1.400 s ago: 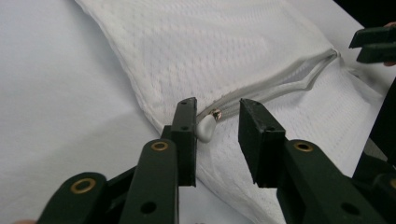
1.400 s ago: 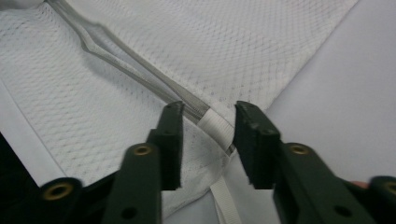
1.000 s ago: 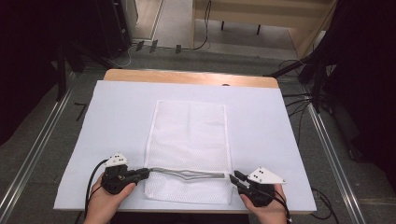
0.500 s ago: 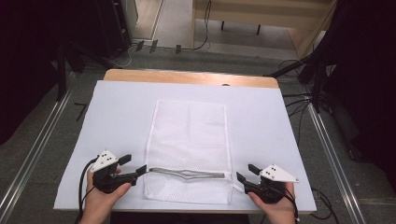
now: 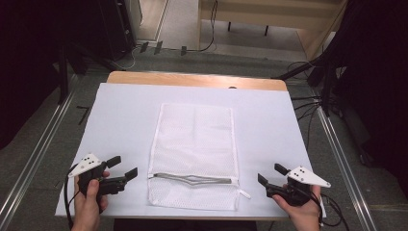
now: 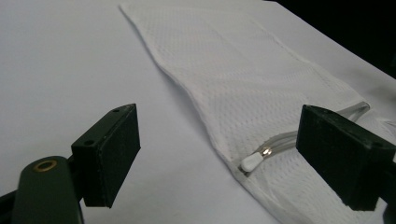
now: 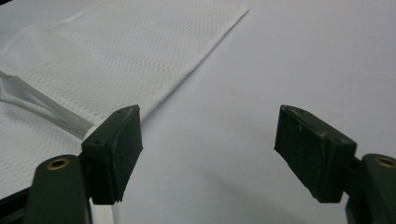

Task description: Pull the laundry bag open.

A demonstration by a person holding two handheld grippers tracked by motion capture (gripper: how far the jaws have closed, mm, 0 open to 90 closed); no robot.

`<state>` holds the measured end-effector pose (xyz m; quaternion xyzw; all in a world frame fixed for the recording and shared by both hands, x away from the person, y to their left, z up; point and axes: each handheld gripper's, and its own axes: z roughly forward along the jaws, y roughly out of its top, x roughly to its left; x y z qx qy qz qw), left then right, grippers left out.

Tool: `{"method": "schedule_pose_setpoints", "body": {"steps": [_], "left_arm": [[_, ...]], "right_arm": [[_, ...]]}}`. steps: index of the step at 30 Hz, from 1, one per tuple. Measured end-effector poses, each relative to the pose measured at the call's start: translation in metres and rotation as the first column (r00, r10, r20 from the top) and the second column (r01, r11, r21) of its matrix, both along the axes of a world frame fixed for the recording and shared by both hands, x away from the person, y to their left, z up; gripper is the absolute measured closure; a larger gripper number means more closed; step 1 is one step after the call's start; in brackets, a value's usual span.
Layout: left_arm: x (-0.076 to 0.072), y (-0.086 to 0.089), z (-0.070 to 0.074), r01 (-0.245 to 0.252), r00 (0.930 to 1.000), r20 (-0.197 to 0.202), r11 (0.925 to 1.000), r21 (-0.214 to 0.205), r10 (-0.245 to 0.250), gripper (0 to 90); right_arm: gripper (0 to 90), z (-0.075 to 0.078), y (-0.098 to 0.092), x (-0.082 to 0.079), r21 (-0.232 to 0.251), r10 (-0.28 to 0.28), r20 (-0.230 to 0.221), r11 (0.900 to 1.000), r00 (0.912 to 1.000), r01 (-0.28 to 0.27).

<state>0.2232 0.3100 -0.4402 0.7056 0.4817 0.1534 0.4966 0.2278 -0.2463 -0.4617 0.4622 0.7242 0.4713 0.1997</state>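
Note:
A white mesh bag (image 5: 195, 139) lies flat in the middle of the white-covered table (image 5: 120, 110). Its grey zipper (image 5: 192, 179) runs across the near end and gapes slightly. My left gripper (image 5: 126, 166) rests open just left of the bag, off the fabric. In the left gripper view the gripper (image 6: 224, 154) frames the bag's edge (image 6: 243, 70) and the white zipper pull (image 6: 252, 161). My right gripper (image 5: 269, 173) stands open to the right of the bag. The right gripper view has the gripper (image 7: 210, 149) over bare cover, with the bag (image 7: 121, 51) at its left.
The table's wooden far edge (image 5: 192, 79) shows beyond the cover. Metal rails (image 5: 38, 144) run along both sides on the grey floor. Cables (image 5: 308, 103) lie at the right, and dark stands are at the back left. A small white tab (image 5: 244, 194) sticks out at the bag's near right.
Both grippers have drawn outward from the zipper's ends, the left one leftward and the right one rightward. The bag has stayed where it was.

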Motion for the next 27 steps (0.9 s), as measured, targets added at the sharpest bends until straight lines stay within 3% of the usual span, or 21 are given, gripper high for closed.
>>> {"method": "schedule_pose_setpoints", "body": {"steps": [12, 27], "left_arm": [[0.0, 0.027, -0.002, -0.057, 0.9977, 0.037, 0.9983, 0.009, 0.057, 11.8], [0.002, 0.028, -0.005, -0.074, 0.9968, 0.034, 0.9965, 0.039, 0.073, 9.4]], "right_arm": [[20.6, -0.003, -0.033, 0.007, 0.022, -0.087, -0.01, 0.996, 0.9962, 0.087], [19.3, -0.007, -0.046, 0.008, 0.027, -0.148, -0.009, 0.9886, 0.9889, 0.148]]}}
